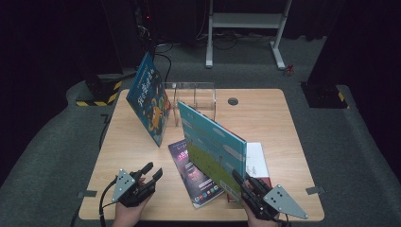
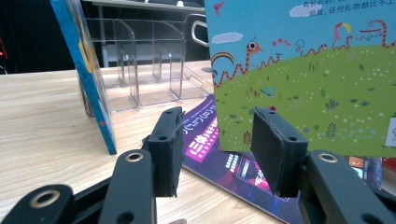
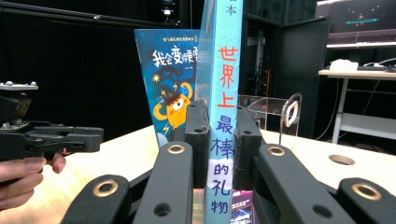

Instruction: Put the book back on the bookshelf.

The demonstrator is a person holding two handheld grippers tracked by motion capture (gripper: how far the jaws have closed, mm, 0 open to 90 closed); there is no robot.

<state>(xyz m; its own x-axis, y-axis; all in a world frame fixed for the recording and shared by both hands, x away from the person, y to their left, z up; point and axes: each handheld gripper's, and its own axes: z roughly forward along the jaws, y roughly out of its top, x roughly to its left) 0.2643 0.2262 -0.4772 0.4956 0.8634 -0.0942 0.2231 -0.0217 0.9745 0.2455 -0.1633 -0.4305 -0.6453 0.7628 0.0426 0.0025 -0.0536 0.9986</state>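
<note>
Your table (image 1: 283, 142) carries every item. Near its near edge, right of centre, the picture book (image 1: 215, 149) stands upright on its lower edge: a light-blue cover with a green meadow and striped snakes, plus a light-blue spine bearing red and blue characters. At the far edge, a blue book (image 1: 151, 99) leans against the clear rack (image 1: 196, 101). A purple magazine (image 1: 191, 172) lies flat beneath the picture book. Your right gripper (image 1: 241, 182) clamps the picture book's spine. Your left gripper (image 1: 152, 171) stands partly open, holding nothing, near the near left corner.
</note>
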